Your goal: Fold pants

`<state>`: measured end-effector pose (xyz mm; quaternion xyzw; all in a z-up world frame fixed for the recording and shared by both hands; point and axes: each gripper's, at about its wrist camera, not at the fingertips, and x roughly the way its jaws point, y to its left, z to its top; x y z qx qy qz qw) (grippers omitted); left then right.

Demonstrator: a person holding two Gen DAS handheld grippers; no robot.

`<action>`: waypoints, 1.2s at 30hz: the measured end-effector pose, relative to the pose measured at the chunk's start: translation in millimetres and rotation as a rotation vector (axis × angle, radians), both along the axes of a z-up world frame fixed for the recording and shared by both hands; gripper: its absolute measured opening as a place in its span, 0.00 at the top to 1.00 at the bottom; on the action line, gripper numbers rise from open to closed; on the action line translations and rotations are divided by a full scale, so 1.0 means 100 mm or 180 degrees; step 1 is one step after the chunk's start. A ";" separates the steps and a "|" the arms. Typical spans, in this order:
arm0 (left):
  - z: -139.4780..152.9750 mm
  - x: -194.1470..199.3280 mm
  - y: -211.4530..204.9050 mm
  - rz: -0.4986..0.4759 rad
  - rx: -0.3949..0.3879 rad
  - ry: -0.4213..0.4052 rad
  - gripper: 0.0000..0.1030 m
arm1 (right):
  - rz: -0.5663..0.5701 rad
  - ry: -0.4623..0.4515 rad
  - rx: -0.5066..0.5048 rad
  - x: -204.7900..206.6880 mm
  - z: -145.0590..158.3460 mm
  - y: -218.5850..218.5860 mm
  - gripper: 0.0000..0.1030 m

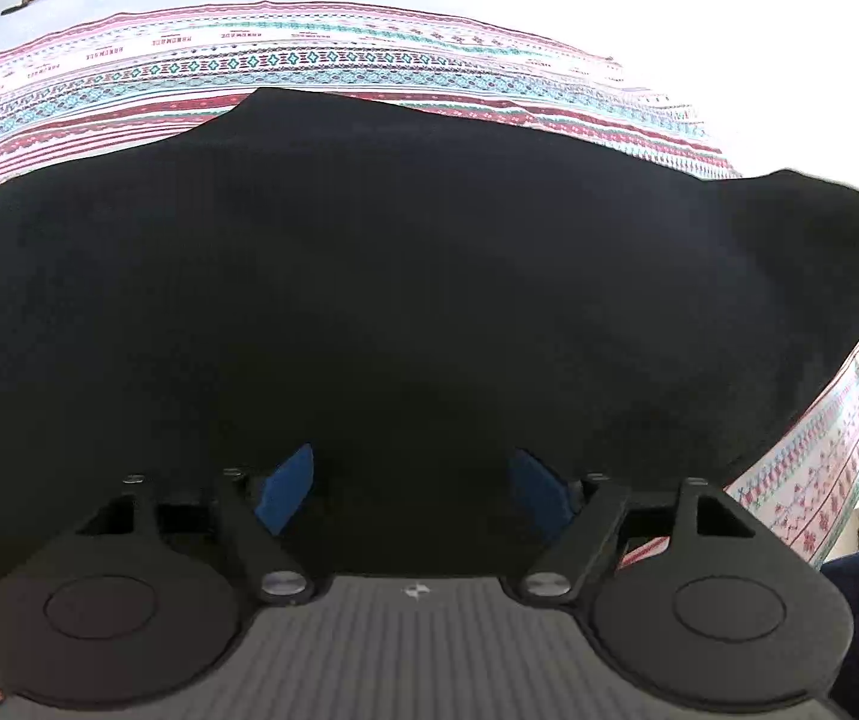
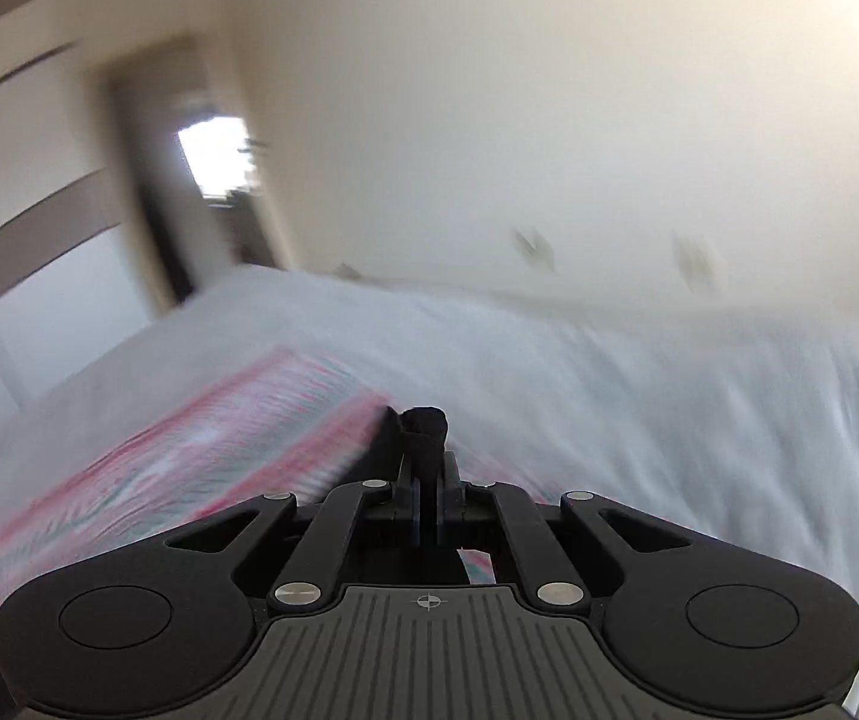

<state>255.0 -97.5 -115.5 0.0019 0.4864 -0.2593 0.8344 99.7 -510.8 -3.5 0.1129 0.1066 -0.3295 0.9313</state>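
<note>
Right gripper (image 2: 426, 474) pinches a corner of the black pants (image 1: 399, 276) spread on the patterned cloth (image 1: 309, 60); left gripper (image 1: 411, 480) hovers wide open. Carry it across low, edges matched.

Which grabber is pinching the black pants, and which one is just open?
The right gripper is pinching: its fingers are squeezed together on a bunch of the pants. The left gripper is open, blue fingers wide apart over the pants.
</note>
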 end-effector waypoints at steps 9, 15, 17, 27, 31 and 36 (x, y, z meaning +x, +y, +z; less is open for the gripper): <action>0.09 0.47 0.70 0.0934 -0.0736 0.0263 0.24 | 0.2440 0.0999 -0.1562 0.50 -0.54 2.58 0.96; 0.07 0.52 0.96 0.1161 -0.0939 0.0432 0.24 | 0.3370 0.2039 -0.2263 0.38 -1.60 3.67 0.82; 0.08 0.51 0.98 0.1139 -0.0933 0.0438 0.24 | 0.3302 0.1977 -0.2587 0.27 -1.66 3.75 0.73; 0.11 0.49 0.90 0.0954 -0.0993 0.0482 0.24 | 0.3285 0.1974 -0.1872 0.41 -1.45 3.35 0.74; 0.00 0.62 0.79 0.0899 -0.1213 0.0701 0.24 | 0.3382 0.1850 -0.1738 0.32 -1.37 3.40 0.93; -0.10 0.70 0.78 0.0902 -0.1637 0.1059 0.24 | 0.3421 0.1797 -0.1694 0.25 -1.31 3.46 0.90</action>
